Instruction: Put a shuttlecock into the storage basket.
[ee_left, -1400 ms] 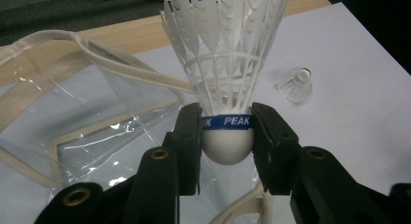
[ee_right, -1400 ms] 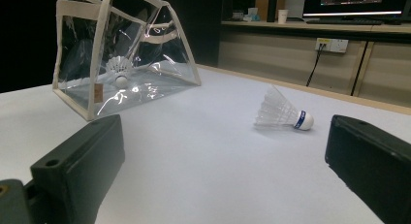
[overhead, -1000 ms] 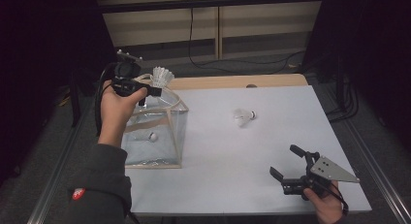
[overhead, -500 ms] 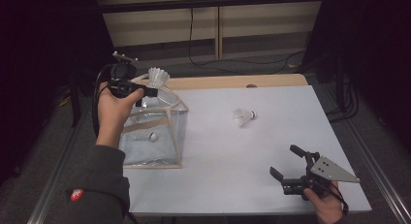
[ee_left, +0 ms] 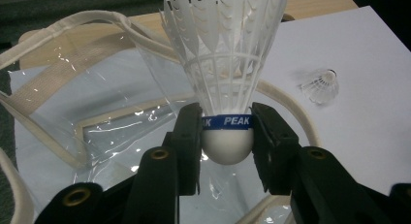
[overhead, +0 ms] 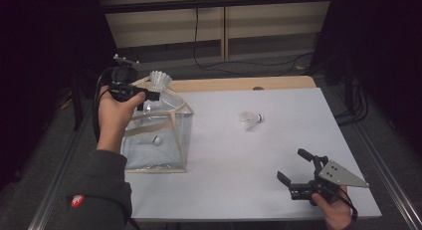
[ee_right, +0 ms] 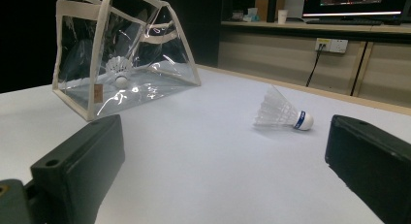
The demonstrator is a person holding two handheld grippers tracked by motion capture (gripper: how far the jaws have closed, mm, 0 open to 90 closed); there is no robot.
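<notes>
The white table point(overhead: 259, 155) carries everything, with a strip of bare wood along its far edge. At its 9 o'clock side stands the clear plastic bag point(overhead: 159, 135), edged in cream fabric tape, its mouth open upward; in the left gripper view its loose handles curve around the opening. Inside the bag, on its floor, lies one shuttlecock point(overhead: 156, 140), seen through the plastic in the right gripper view as well.

The left gripper point(overhead: 149, 95) is held above the bag's far rim, at about 10 o'clock on the table, its jaws pinching a held shuttlecock point(ee_left: 225, 73) by the rounded white cork, feathers pointing away from the hand. The blue band round that cork reads "PEAK" point(ee_left: 237, 121) in white letters.

The right gripper point(overhead: 293, 165) sits low over the table at about 5 o'clock, jaws spread wide with nothing between them, well apart from the bag.

Near the table's middle, toward 1 o'clock, a loose shuttlecock point(overhead: 250, 119) lies on its side, nothing near it. In the right gripper view its cork also bears a blue band, the lettering too small to read.

A wall socket point(ee_right: 326, 45) with a cable plugged in shows beyond the table.
</notes>
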